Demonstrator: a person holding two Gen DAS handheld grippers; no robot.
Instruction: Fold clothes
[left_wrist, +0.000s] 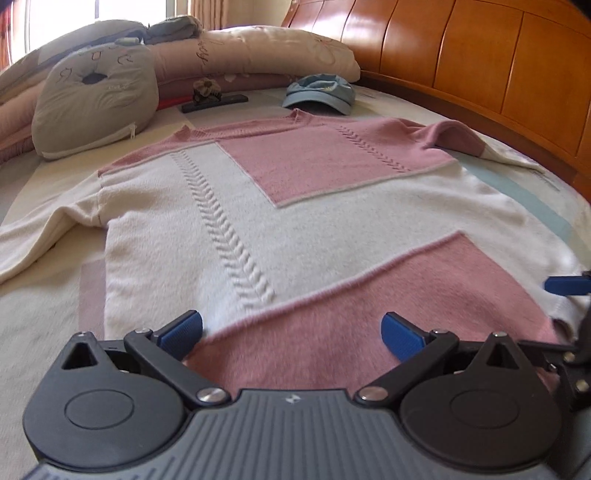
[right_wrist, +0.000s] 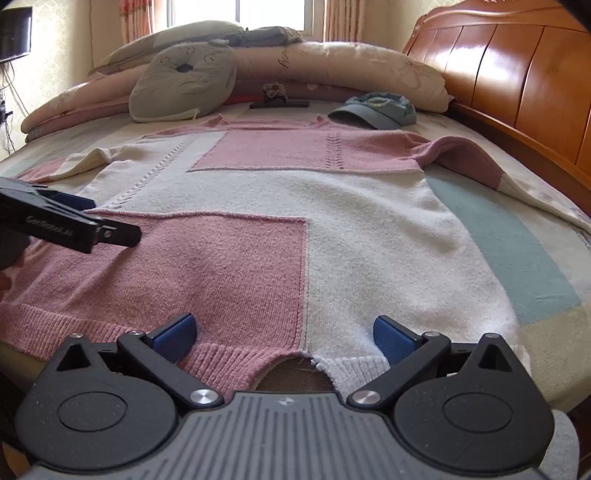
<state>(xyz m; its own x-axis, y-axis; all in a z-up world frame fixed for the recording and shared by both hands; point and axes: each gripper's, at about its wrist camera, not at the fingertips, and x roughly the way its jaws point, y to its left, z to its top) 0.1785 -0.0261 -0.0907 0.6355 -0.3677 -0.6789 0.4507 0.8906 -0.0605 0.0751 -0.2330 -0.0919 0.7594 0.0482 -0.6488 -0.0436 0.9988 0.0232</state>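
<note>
Both grippers agape over sweater

I see a grey cushion leaning on rolled beige bedding at the far end of the bed. A blue cap lies near the wooden headboard. Between cushion and cap sits a dark flat object topped by something flower-like I cannot identify.
</note>
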